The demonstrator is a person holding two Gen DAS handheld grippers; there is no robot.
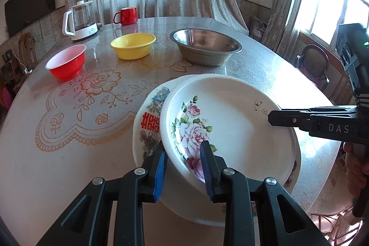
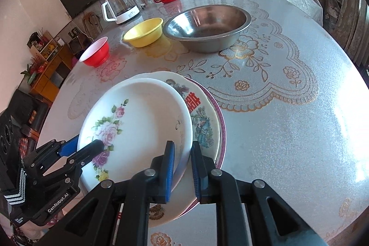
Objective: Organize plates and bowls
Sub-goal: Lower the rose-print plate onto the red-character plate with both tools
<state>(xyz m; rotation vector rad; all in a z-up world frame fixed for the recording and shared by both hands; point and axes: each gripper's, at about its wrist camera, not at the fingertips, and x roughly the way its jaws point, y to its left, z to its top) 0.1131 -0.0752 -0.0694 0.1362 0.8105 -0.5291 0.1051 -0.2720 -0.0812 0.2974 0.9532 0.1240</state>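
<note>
- Rose plate [image 1: 228, 121] is held tilted over the plate stack [image 1: 147, 121] on the counter [image 1: 69, 167], ready for stacking.
- Left gripper [image 1: 184, 167] fingers are clamped on its rim at 6 o'clock in the left view.
- Right gripper [image 2: 182, 170] fingers are clamped on the opposite rim, so the load is shared.

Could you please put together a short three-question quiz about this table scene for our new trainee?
1. True or false: the rose plate lies on top of another plate.
2. Which bowl stands between the other two? A) red bowl B) yellow bowl C) steel bowl
3. Fill in: both grippers have their fingers on either side of the rim of the ______ plate.

Key
1. True; it rests off-centre on the plate with the red character.
2. B.
3. Rose: the left gripper and the right gripper sit at opposite edges of it.
</note>
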